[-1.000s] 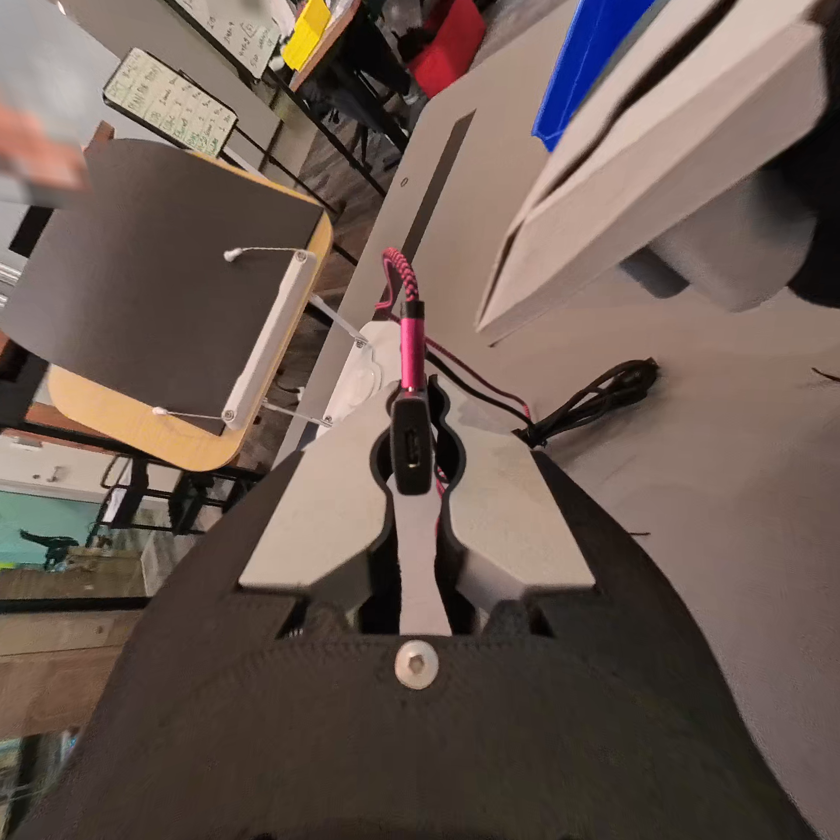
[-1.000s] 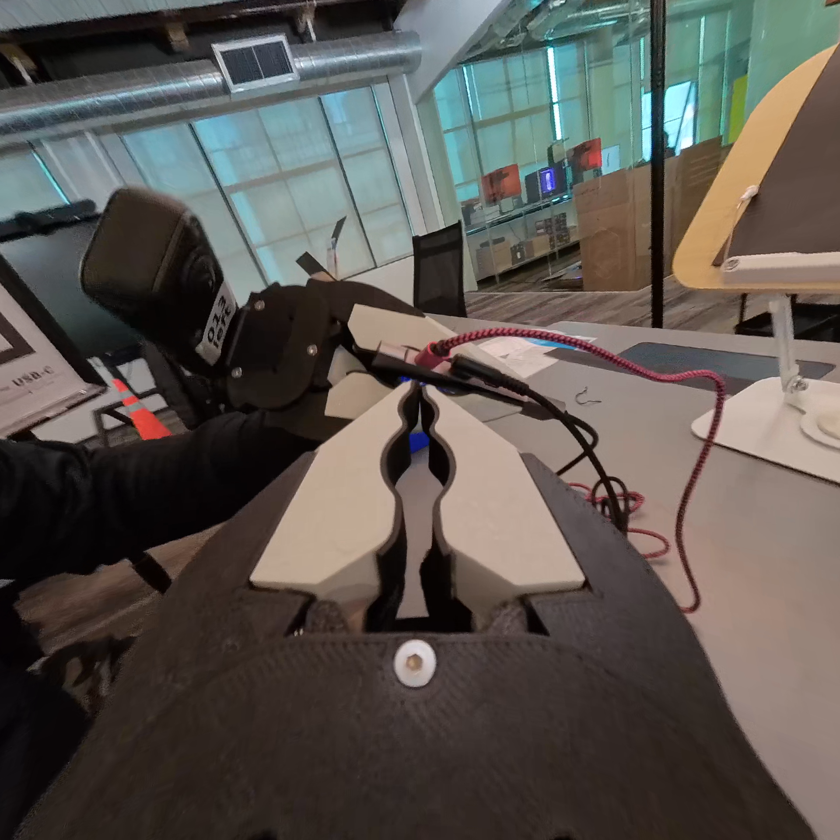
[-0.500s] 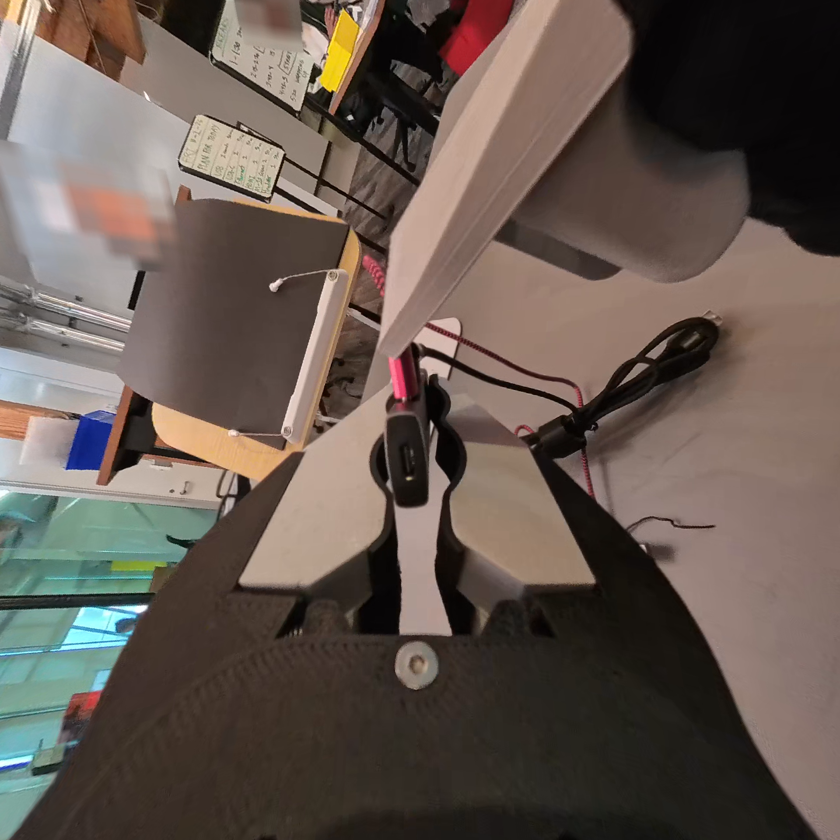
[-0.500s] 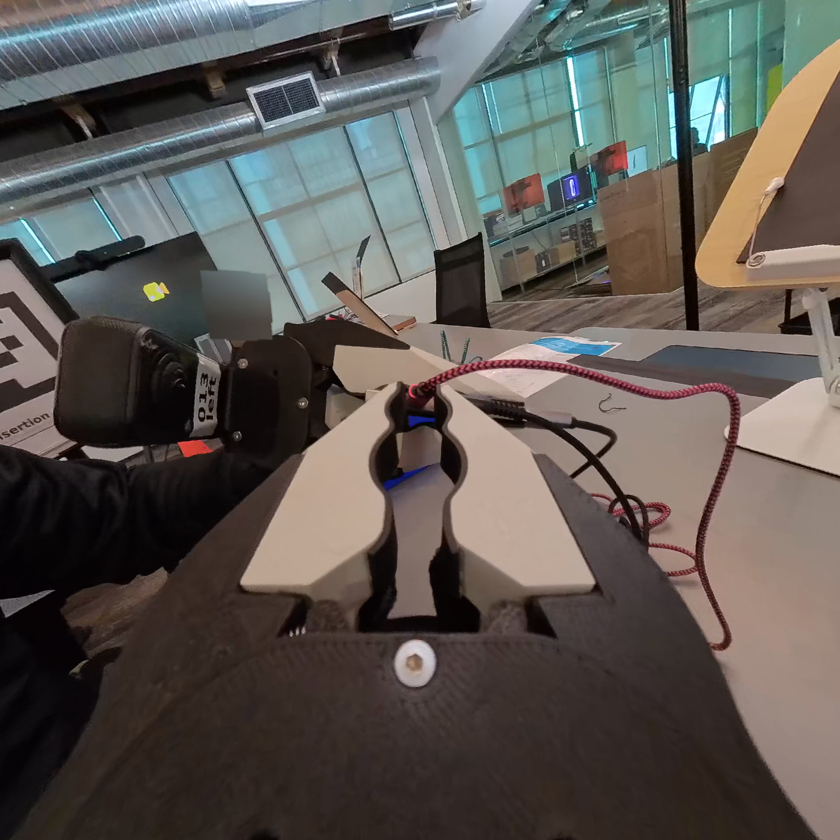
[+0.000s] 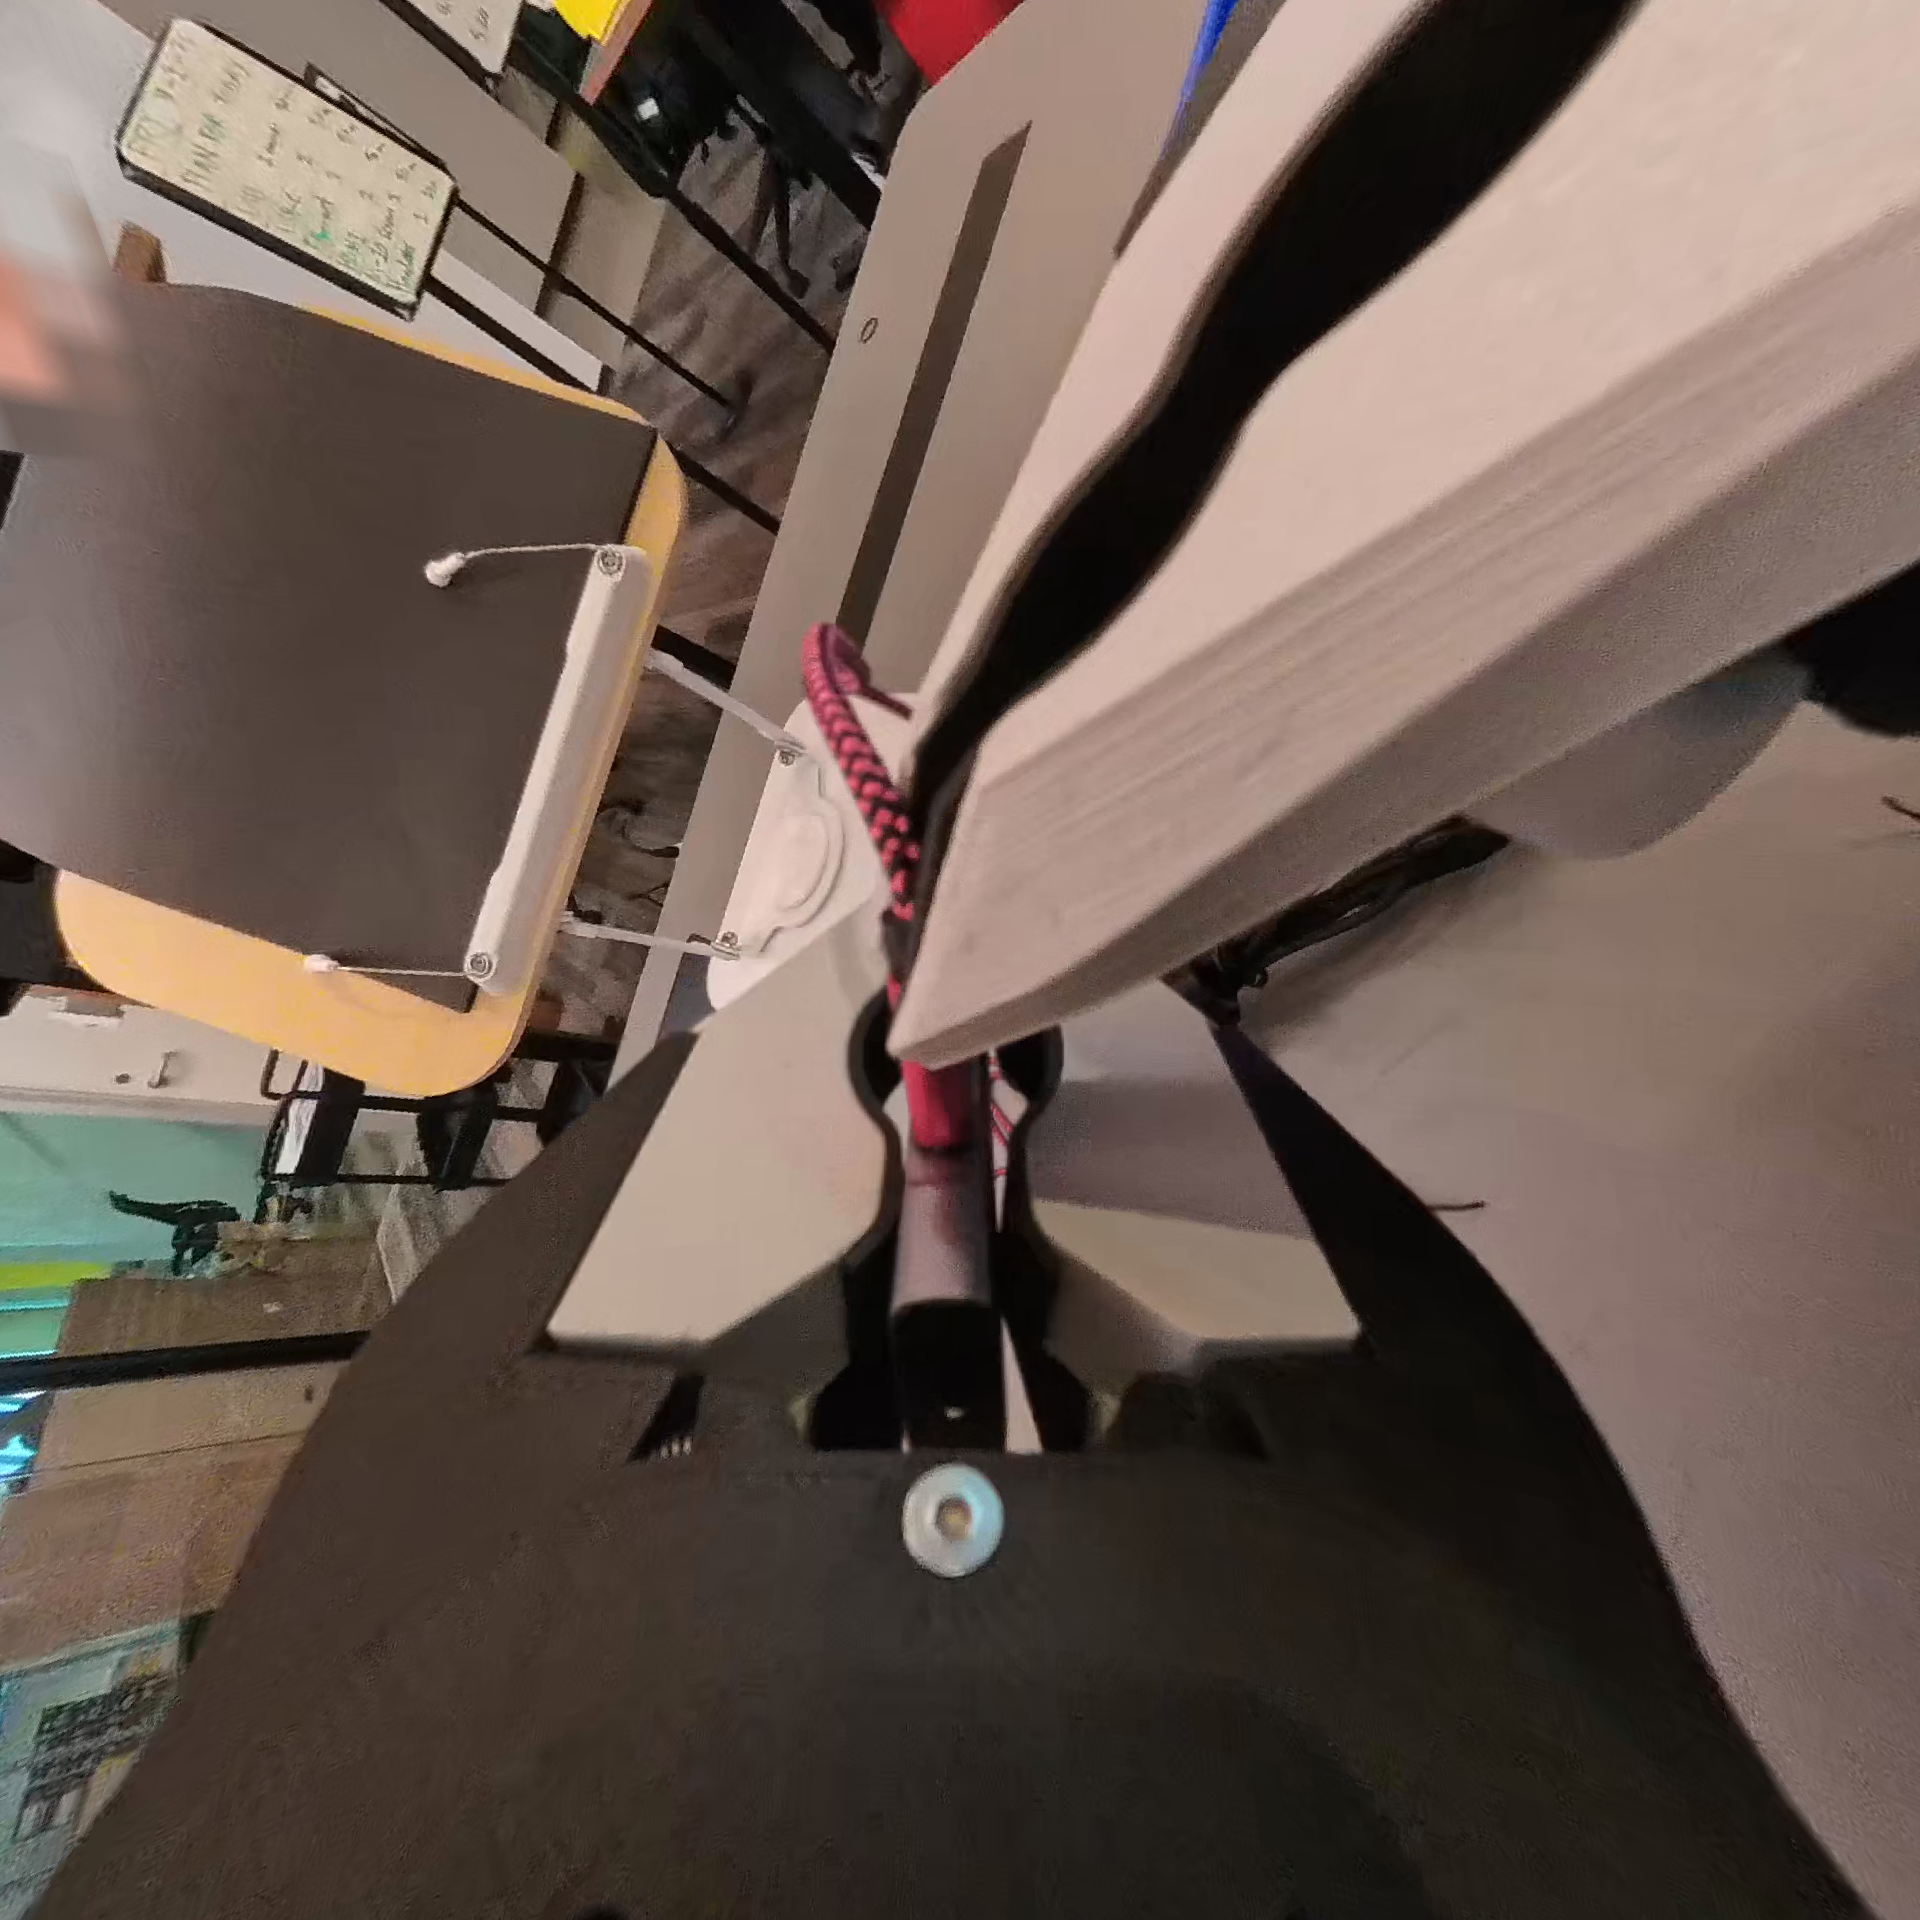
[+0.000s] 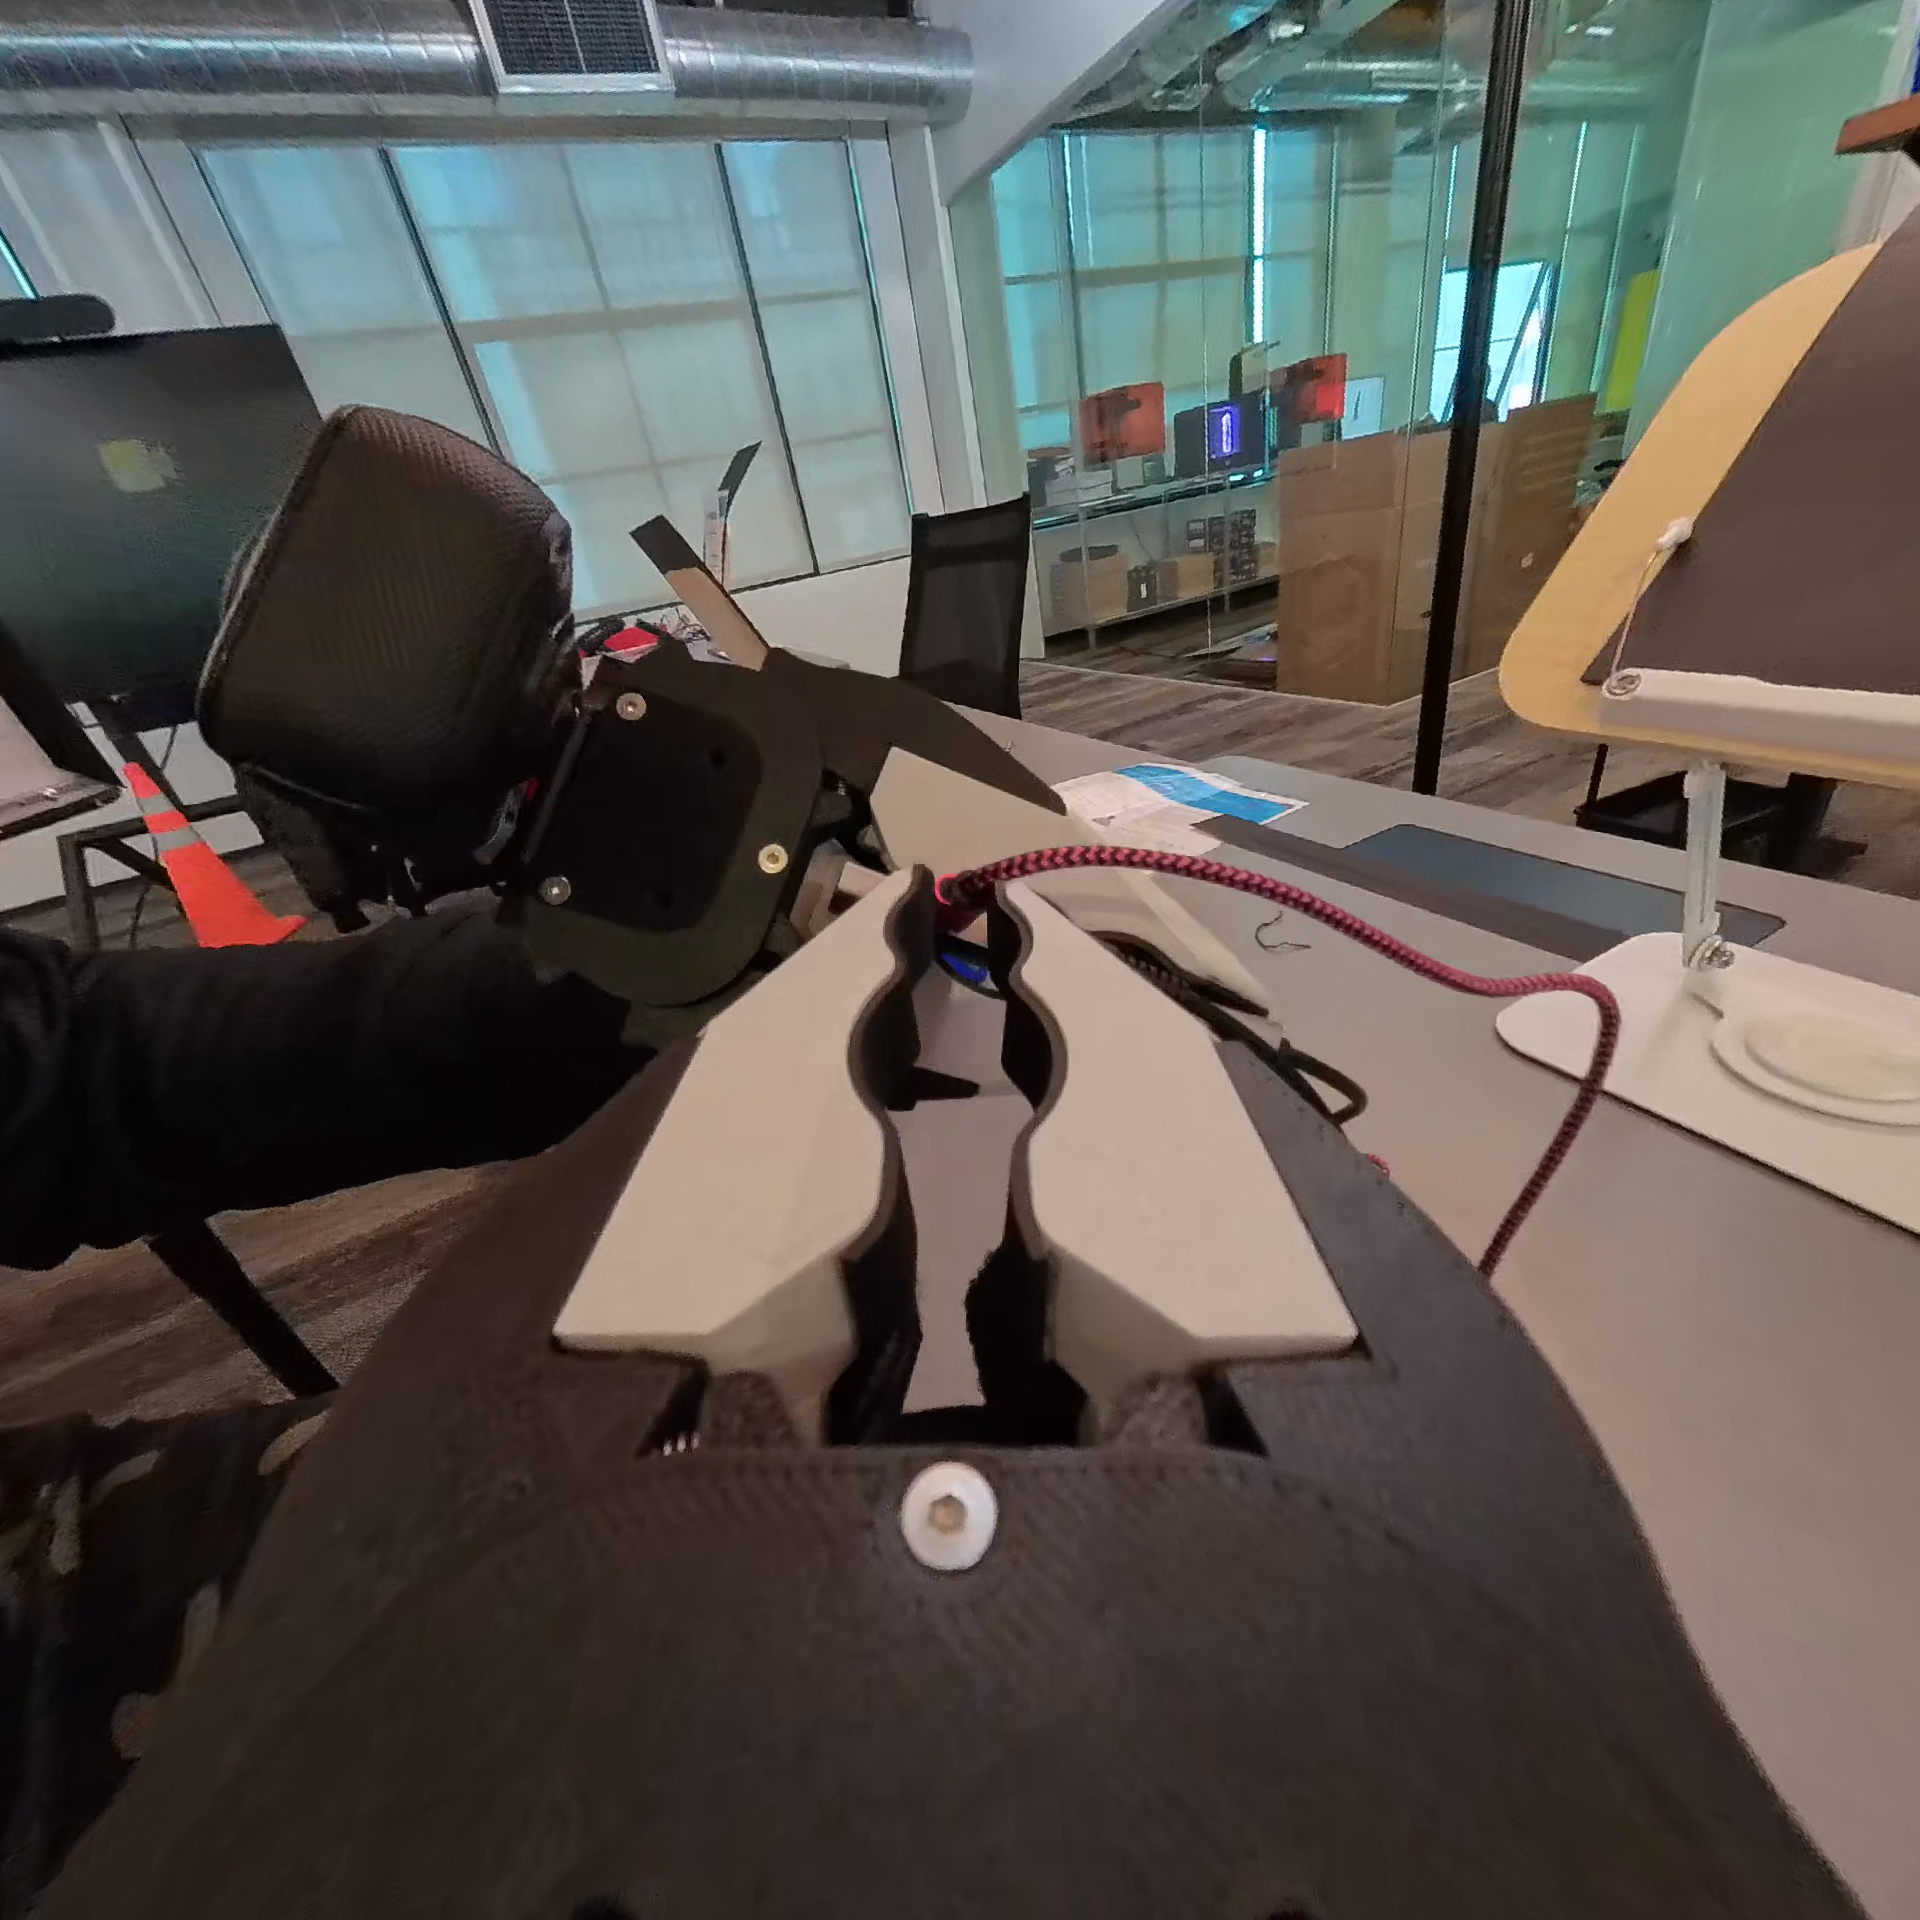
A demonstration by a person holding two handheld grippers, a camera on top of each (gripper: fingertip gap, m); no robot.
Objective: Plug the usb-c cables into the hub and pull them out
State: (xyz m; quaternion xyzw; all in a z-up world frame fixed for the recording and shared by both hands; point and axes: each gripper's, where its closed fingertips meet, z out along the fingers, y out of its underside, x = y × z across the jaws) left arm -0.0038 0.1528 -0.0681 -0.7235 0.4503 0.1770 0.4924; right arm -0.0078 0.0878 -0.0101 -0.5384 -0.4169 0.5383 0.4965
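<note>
Left wrist view, rolled sideways over the flat grey table: left gripper clamped on the slim dark grey hub, held lengthwise in the slot between its pale fingers, port end forward. Right gripper brought in nose to nose from above, tips straddling the joint; tongs a little apart in the right wrist view, yet impossible to tell whether the pads bite or merely bracket, the contact being hidden.

Magenta-and-black braided cable arching from those tips and drooping onto the table: light, limp, no use for pushing or pulling. Likely light and rigid, the hub, with smooth sides prone to slipping lengthwise under a pull, so best squeezed flat across its body. Short magenta plug sleeve seated at the hub's mouth: stiff, small, the proper place to pinch, square on and straight along the axis to spare the connector.
</note>
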